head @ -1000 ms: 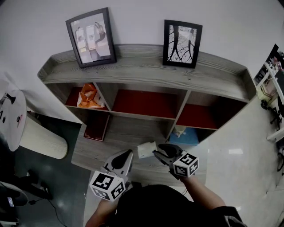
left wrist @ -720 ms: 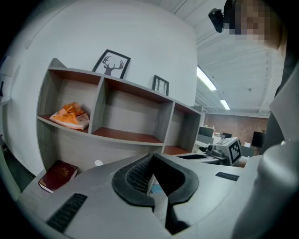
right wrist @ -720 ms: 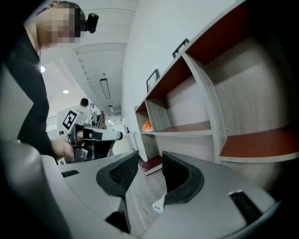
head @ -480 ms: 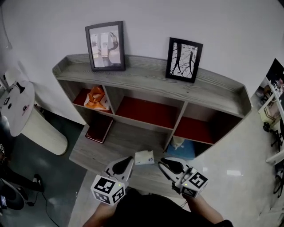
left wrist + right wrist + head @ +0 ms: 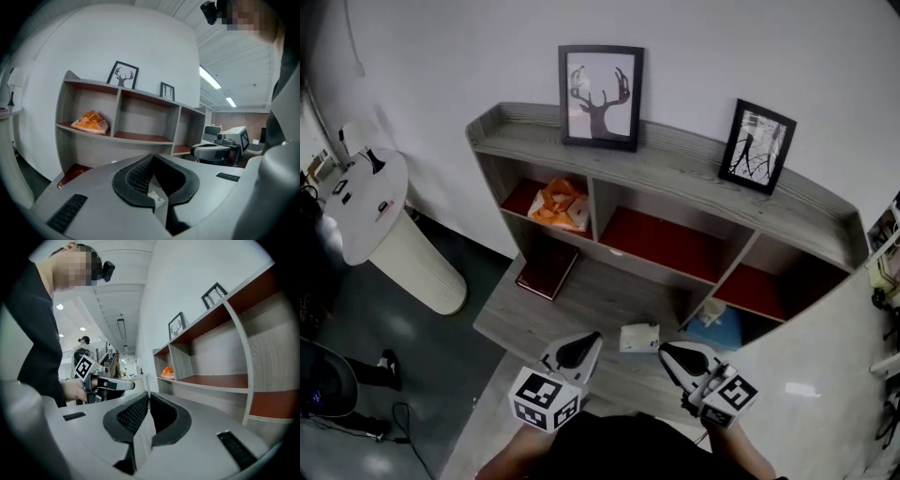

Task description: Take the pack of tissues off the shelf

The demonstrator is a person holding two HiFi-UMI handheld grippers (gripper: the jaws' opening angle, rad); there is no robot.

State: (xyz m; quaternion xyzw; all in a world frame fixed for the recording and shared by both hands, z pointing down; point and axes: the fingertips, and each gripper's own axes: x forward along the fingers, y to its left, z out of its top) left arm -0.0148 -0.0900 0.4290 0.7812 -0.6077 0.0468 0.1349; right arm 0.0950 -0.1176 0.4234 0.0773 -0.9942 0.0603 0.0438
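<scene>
The shelf unit (image 5: 675,171) carries the pack of tissues (image 5: 638,337) on its lowest board, near the front edge. To lift it cleanly, the right gripper (image 5: 666,348) likely needs to open wide, then close gently across the soft pack. Both it and the left gripper (image 5: 589,340) are closed on nothing. The pack lies between them, just beside the right tip.

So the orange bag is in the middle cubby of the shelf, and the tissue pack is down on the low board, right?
Not quite. The orange bag is in the left cubby, not the middle cubby, which shows only its red floor. The head view shows this. The tissue pack is down on the low board, as you said.
</scene>
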